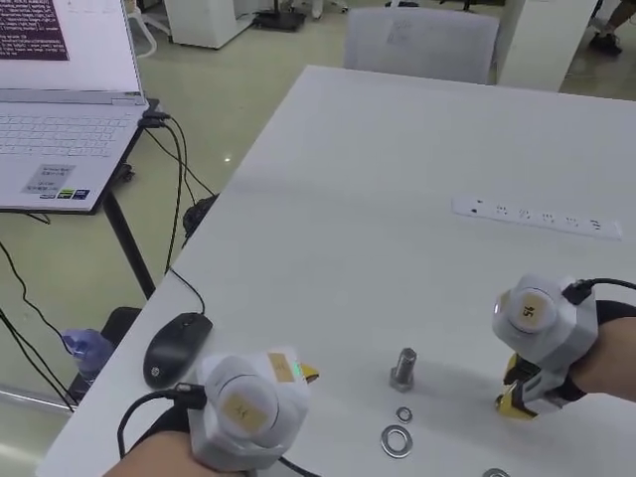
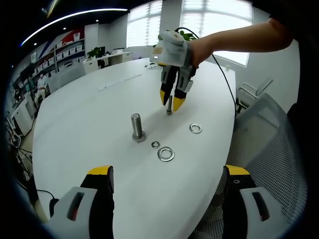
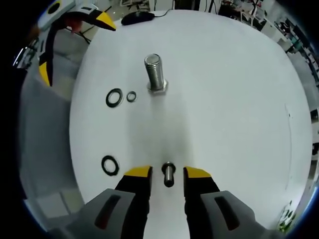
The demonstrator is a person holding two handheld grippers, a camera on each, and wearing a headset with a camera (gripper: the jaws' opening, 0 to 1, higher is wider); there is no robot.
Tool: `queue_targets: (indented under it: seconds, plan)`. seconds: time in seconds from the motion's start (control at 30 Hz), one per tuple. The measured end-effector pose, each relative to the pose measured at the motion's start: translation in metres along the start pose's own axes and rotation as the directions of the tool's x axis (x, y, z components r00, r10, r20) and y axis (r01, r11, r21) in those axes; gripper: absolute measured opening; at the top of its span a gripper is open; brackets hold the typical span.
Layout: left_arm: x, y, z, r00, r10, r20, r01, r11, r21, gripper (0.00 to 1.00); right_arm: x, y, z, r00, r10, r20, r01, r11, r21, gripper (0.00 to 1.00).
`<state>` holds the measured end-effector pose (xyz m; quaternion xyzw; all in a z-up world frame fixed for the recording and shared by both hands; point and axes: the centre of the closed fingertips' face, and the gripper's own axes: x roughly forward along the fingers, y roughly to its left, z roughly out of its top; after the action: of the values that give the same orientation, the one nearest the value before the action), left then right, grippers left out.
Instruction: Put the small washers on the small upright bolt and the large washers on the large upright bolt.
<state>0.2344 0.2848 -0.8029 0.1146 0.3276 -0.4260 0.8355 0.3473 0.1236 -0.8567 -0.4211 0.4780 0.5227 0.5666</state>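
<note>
The large bolt [image 1: 402,367] [image 2: 137,128] [image 3: 155,72] stands upright on the white table [image 1: 397,199]. Just in front of it lie a small washer [image 1: 403,413] [image 2: 155,144] [image 3: 131,96] and a large washer [image 1: 397,440] [image 2: 166,154] [image 3: 114,97]. Another washer [image 2: 195,128] [image 3: 110,165] lies apart, nearer the right gripper. The small bolt [image 3: 168,174] [image 2: 169,106] stands upright between the fingertips of my right gripper [image 3: 168,175] [image 2: 172,103] [image 1: 515,399], with a narrow gap on each side, so that gripper is open. My left gripper [image 2: 167,172] [image 1: 303,376] is wide open and holds nothing, near the table's front edge.
A black mouse [image 1: 177,348] with its cable lies at the table's left edge. A white power strip [image 1: 537,217] lies further back on the right. A laptop [image 1: 60,129] sits on a side stand to the left, and a grey chair [image 1: 422,45] stands at the far end.
</note>
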Motion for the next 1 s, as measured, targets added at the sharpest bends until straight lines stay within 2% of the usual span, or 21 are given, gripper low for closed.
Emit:
queue_targets:
  seconds: [0.4,0.67,0.73,0.83,1.0]
  plan:
    - [-0.003,0.0,0.001,1.0,0.002,-0.004,-0.002,1.0,0.01,0.9,-0.013,0.001,0.007,0.9997,-0.004,0.024,0.004,1.0,0.002,0.27]
    - [-0.004,-0.002,0.004,1.0,0.002,0.005,-0.002,1.0,0.0,0.91,-0.022,0.006,0.01,1.0,-0.008,0.005,0.008,1.0,-0.022,0.26]
    - [-0.005,-0.002,0.004,1.0,0.003,-0.002,-0.003,1.0,0.006,0.91,-0.024,0.007,0.01,0.9999,-0.013,0.003,0.013,0.999,-0.031,0.26]
    - [-0.008,-0.001,0.009,1.0,0.005,0.004,-0.005,1.0,0.015,0.91,-0.028,0.008,0.012,0.9998,-0.015,0.013,0.015,0.999,-0.031,0.26]
    - [-0.009,0.001,0.011,1.0,0.01,0.002,-0.01,1.0,0.023,0.91,-0.03,0.012,0.014,0.9997,-0.009,0.025,0.01,0.999,-0.042,0.26]
